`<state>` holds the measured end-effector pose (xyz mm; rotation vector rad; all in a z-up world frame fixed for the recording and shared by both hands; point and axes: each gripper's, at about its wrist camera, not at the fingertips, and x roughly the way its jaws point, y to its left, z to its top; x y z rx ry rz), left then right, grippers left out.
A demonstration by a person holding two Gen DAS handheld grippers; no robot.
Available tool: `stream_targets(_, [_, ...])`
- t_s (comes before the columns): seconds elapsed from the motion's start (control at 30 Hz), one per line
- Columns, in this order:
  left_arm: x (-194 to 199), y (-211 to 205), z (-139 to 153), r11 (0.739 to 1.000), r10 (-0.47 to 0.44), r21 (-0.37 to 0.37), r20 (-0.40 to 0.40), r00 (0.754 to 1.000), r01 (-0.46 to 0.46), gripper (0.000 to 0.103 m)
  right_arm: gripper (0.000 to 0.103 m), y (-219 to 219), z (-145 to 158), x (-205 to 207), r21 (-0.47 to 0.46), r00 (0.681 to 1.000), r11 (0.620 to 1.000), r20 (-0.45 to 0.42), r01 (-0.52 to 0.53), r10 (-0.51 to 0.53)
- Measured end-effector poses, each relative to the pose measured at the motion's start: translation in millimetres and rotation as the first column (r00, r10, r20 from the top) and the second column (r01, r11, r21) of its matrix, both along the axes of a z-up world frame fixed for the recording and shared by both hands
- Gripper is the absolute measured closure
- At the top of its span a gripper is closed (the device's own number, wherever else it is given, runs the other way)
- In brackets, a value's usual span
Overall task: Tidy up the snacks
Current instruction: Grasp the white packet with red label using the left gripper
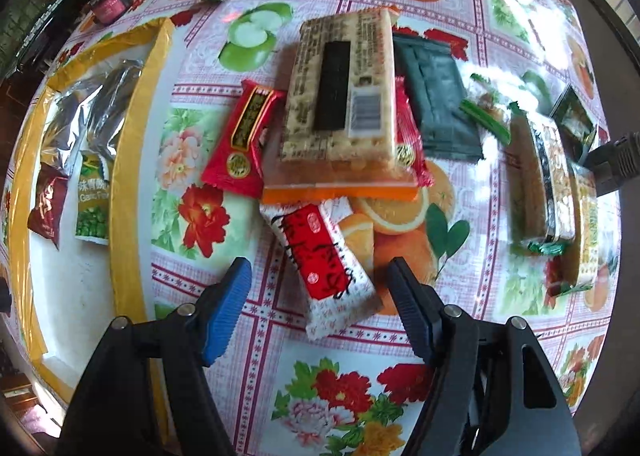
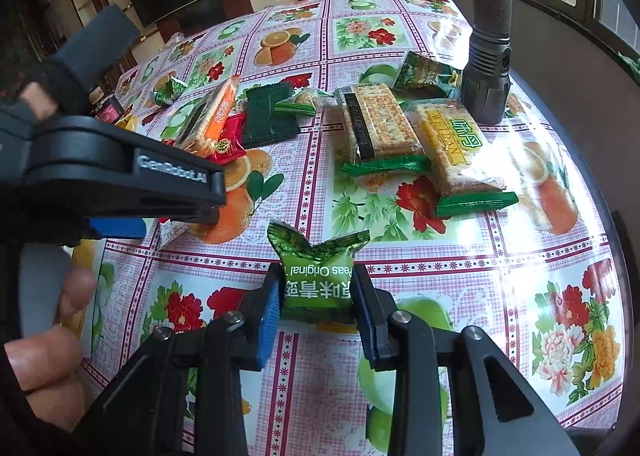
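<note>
Pinching now: the right gripper (image 2: 316, 306) has its pads pressed on the flanks of a green pea packet (image 2: 318, 280), held just off the flowered desk (image 2: 460, 296).
Left gripper: the left gripper (image 1: 320, 296) hangs spread, pads touching nothing, with a white-and-red snack bar (image 1: 326, 264) lying between its fingers and slightly ahead.
Pile ahead: beyond that bar sit a large cracker pack (image 1: 340, 96), a red packet (image 1: 242, 140) to its left and a dark green sachet (image 1: 436, 104) to its right, overlapping one another.
Destination, as judged: a yellow-rimmed tray (image 1: 124, 184), to the left gripper's left, already holds small packets and looks like the sorting place.
Pea packet handling: likely light and puffy, with slick foil; a squeeze across the filled middle, as now, seems safer than the crimped ends.
Snack bar handling: probably light, fairly stiff and crumbly inside a smooth wrapper; taking it across the short width, mid-length, should keep it from pivoting.
Risk: too hard a squeeze could crush contents.
</note>
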<state>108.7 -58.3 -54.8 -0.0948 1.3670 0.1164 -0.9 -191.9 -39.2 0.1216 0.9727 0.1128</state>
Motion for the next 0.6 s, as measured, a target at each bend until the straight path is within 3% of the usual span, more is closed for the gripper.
stream_targets(0.07, [1.4, -2.1, -1.1, 1.000, -0.019, -0.009, -0.005, 1.000, 0.019, 0.033, 0.069, 0.1, -0.2, 0.1, 0.000, 1.000, 1.000, 0.000, 0.000, 0.000])
stream_targets(0.1, [1.8, -4.1, -0.7, 1.000, -0.023, -0.011, -0.001, 1.000, 0.023, 0.039, 0.069, 0.0, -0.1, 0.1, 0.000, 1.000, 1.000, 0.000, 0.000, 0.000])
stream_targets(0.2, [0.8, -5.6, 3.4, 0.999, -0.046, -0.014, 0.013, 0.999, 0.046, 0.071, 0.069, 0.1, -0.2, 0.1, -0.002, 1.000, 1.000, -0.002, 0.001, -0.001])
stream_targets(0.37, [-1.8, -3.0, 6.2, 0.997, -0.075, -0.008, 0.028, 0.997, 0.075, 0.077, 0.069, 0.9, -0.2, 0.3, -0.004, 1.000, 1.000, 0.005, 0.010, -0.010])
stream_targets(0.6, [-27.8, 10.2, 6.2, 0.990, -0.139, 0.002, 0.039, 0.990, 0.139, 0.077, 0.071, 11.8, 3.4, -7.0, -0.068, 1.000, 0.998, 0.022, 0.012, -0.011])
